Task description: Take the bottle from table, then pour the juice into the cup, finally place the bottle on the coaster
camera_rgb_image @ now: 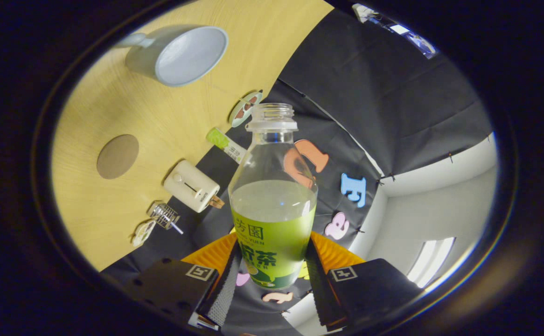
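My gripper [272,270] is shut on an uncapped clear bottle [273,196] with a green label, both fingers pressing its lower body. Pale green juice fills it to about half. The whole view is rolled, so the wooden table [113,107] stands tilted beside the bottle. The white cup [178,53] with a handle sits on the table beyond and left of the bottle's mouth, its inside looking empty. A round brown coaster [117,156] lies on the table between the cup and a small toaster.
A cream toaster [191,185], a small green-capped tube [225,144], a wire whisk-like tool [163,215] and two small decorated pieces [245,108] line the table's far edge against the booth wall. White room walls show past the cloth.
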{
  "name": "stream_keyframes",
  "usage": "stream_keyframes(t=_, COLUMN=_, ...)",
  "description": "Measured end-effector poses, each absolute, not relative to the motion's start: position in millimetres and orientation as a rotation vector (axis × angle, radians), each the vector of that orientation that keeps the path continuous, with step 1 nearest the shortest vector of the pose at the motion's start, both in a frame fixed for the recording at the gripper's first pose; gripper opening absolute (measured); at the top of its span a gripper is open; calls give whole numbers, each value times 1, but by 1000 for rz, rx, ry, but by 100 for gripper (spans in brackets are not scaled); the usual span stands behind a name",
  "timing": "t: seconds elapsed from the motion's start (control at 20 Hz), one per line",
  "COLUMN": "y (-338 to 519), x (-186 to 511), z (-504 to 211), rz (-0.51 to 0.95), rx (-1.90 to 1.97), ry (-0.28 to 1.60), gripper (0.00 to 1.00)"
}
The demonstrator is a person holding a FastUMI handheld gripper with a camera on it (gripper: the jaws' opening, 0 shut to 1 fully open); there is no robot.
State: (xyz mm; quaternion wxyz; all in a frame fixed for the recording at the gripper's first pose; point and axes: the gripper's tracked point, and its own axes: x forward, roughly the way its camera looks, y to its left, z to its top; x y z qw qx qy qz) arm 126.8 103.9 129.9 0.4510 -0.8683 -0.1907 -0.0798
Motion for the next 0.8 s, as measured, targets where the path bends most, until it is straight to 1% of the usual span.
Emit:
stream_keyframes(t=0.3, y=104, x=126, z=132, rz=-205, rx=-2143, ry=-488, gripper=76)
stream_keyframes(t=0.55, y=97, x=125, z=132, rz=-199, rx=-2053, ry=-467, gripper=76)
stream_keyframes(t=0.7, y=72, x=135, z=104, rz=-95, rx=-1821, ry=-278, gripper=76)
stream_keyframes(t=0.8, y=66, x=137, z=98, rz=-57, rx=-1673, ry=-209, gripper=76)
